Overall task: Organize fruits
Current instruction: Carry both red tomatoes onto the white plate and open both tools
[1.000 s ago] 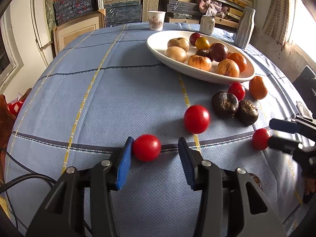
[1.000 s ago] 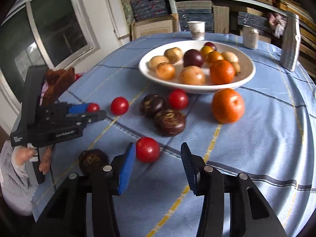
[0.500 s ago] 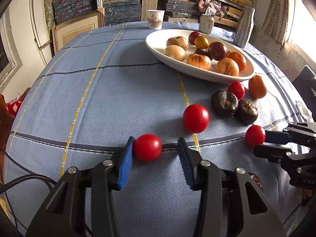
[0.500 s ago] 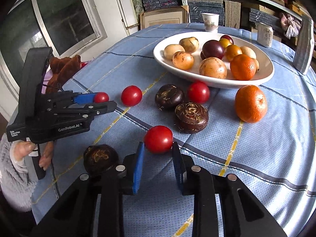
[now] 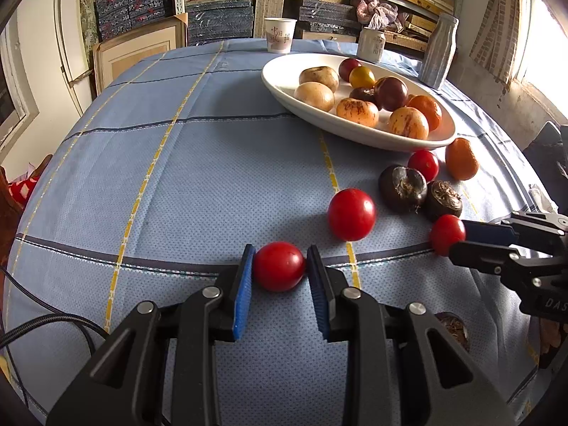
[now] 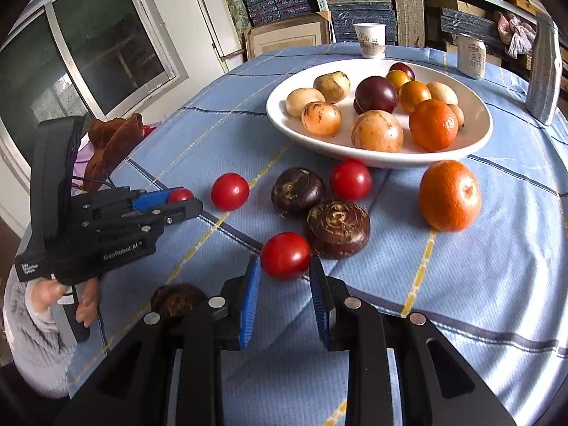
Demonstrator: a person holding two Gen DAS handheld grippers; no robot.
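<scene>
Pickup is the step in hand: from the left wrist, the left gripper [image 5: 278, 266] pinches a red tomato [image 5: 278, 266] on the cloth well short of the white bowl [image 5: 280, 81], while from the right wrist, the right gripper [image 6: 285, 277] brackets another tomato [image 6: 285, 255], pads about touching, on the bowl's near side, so next comes a lift to that bowl.

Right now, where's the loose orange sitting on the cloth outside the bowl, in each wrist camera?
Left wrist: the loose orange lies right of centre, on the cloth just below the white bowl's right end.
Right wrist: the same orange sits right of centre, just below the bowl's front rim.
Shared landmark: the paper cup behind the bowl.
</scene>
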